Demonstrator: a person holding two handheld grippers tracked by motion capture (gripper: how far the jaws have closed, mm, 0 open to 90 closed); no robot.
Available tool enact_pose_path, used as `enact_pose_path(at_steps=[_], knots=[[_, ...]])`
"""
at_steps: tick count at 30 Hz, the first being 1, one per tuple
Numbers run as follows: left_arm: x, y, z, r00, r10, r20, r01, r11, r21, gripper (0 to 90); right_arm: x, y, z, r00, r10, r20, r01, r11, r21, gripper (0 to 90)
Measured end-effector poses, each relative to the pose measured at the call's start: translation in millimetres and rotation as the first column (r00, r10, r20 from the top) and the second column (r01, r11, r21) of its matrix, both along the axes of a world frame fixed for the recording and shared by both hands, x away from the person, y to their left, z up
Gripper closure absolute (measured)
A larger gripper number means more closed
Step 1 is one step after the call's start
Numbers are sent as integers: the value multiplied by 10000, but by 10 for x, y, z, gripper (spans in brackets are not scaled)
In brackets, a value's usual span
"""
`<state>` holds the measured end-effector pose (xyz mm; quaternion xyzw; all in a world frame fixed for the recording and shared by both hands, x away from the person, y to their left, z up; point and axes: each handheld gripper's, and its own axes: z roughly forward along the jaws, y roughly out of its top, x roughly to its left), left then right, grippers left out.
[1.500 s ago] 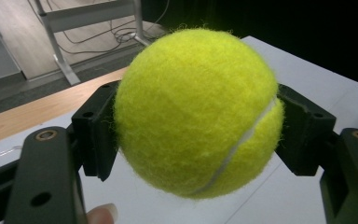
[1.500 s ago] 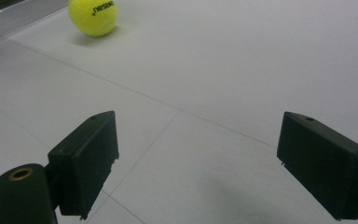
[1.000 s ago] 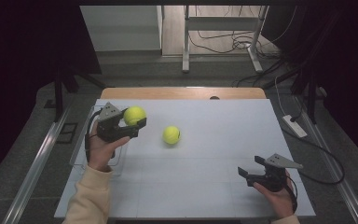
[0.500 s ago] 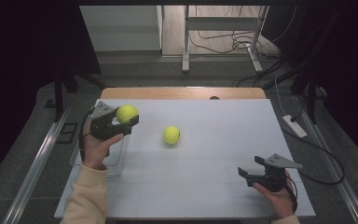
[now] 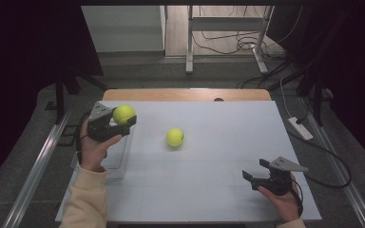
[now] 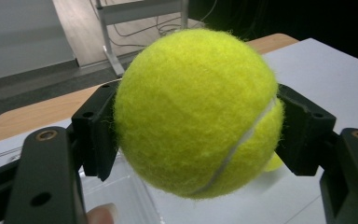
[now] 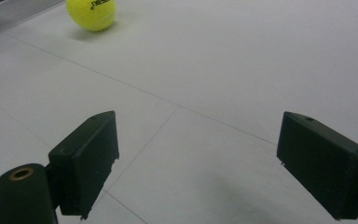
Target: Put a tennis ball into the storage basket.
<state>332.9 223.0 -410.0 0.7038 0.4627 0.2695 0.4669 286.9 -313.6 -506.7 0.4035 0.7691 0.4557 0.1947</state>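
High view: a white table (image 5: 209, 190) seen from above. At about nine o'clock, the left gripper (image 5: 119, 124) is lifted off the surface with a yellow tennis ball (image 5: 123, 114) clamped between its jaws, above a clear plastic container (image 5: 119, 159) at the table's left edge. A second tennis ball (image 5: 174, 137) lies loose near the centre. At five o'clock the right gripper (image 5: 253, 175) rests low, jaws spread, holding nothing.

Left gripper view: the held ball (image 6: 198, 112) sits squeezed between both black jaws; the container's clear rim (image 6: 121, 186) lies just beneath.

Right gripper view: the jaws stand wide apart over bare table, the loose ball (image 7: 91, 14) at eleven o'clock, well apart.

The step looks like carrying the ball to the container. Next, it likely needs lowering over the opening before the jaws part.
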Motion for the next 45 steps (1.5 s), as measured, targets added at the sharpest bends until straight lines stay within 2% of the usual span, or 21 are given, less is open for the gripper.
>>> enact_pose_path(at_steps=[13, 22, 31, 40, 43, 45], knots=[[36, 194, -42, 9982, 574, -195, -575, 9983, -83, 272, 3, -3, -13, 10000, -42, 1, 42, 10000, -36, 127], [14, 293, -18, 9965, 825, -143, -827, 9965, -141, 272, 6, -4, -20, 10000, -71, -3, 71, 10000, -65, 128], [31, 372, -46, 9940, 1043, -334, -1047, 9945, -96, 272, -5, 29, -25, 10000, -19, -7, 19, 9999, -152, 128], [30, 488, -54, 9895, 1394, -373, -1398, 9901, -96, 272, -5, 30, -25, 10000, 9, 1, -9, 9999, -129, 130], [39, 558, -74, 9839, 1731, -448, -1731, 9849, 42, 272, -7, 29, -22, 10000, -12, 10, 12, 9999, -135, 130], [41, 585, -81, 9832, 1765, -471, -1767, 9843, -6, 272, -8, 30, -20, 10000, -14, 12, 14, 9999, -133, 131]])
